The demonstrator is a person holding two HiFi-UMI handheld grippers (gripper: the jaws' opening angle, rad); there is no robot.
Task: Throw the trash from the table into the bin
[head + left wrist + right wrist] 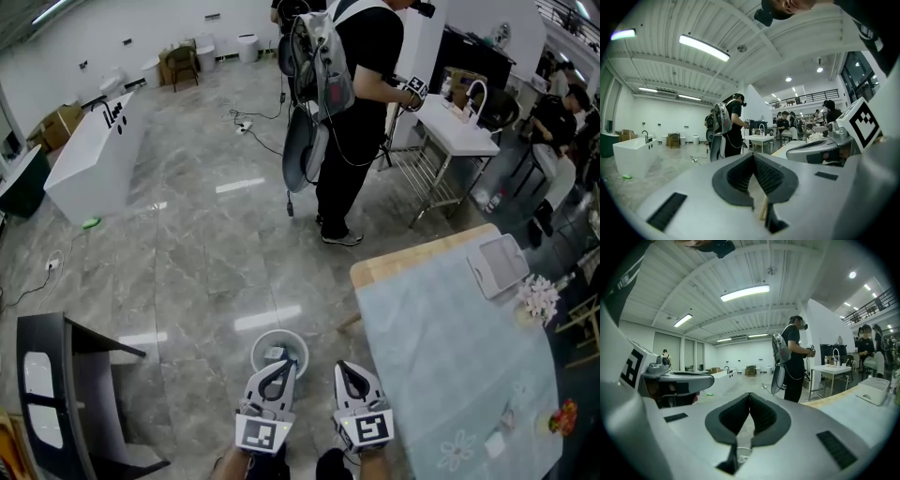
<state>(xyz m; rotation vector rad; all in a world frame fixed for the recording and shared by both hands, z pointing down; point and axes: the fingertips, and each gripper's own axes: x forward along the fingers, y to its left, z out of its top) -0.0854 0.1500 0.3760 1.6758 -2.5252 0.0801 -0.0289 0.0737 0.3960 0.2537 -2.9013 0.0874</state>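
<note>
Left gripper [279,366] and right gripper [346,368] shut, empty, near bin [278,339]; pale scrap [495,444] right of bin: likely light, flimsy, pinch edge

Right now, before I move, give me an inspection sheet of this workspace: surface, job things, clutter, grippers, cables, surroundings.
Surface: table under a pale blue cloth, mostly bare.
Job's things: white bin on the floor left of the table, something inside; a few small bits at the table's lower right, too small to tell.
Clutter: white tray and white flowers at the table's right side.
Grippers: left gripper and right gripper both shut, nothing between the jaws; the bin shows just beyond their tips.
Cables: cable loose on the floor near a standing person.
Surroundings: white bathtub, dark chair.
</note>
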